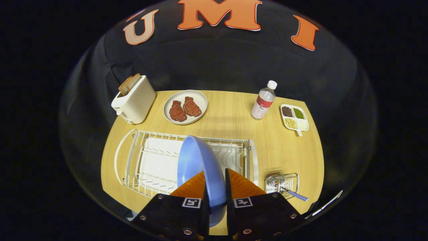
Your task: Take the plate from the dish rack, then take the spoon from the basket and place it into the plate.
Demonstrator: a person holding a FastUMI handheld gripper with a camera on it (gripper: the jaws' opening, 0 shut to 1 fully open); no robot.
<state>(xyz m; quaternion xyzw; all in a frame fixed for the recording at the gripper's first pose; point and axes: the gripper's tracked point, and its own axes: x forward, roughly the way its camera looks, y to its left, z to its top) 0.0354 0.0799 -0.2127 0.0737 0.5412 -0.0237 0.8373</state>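
The plate (197,160) is light blue and round, and it stands on its edge, tipped a little, over the white wire rack (147,160). The gripper (215,182) has the plate pinched between its two fingers, one on each side, with only the plate's width between them. The plate's bottom edge dips down between the fingers. Just to the right of the rack is a small wire basket (282,182) with the spoon (294,193) in it, its handle poking out. Further back on the wooden table (234,120) are a toaster (135,100), a bottle (264,100) and a dish (185,107) with two pieces of meat.
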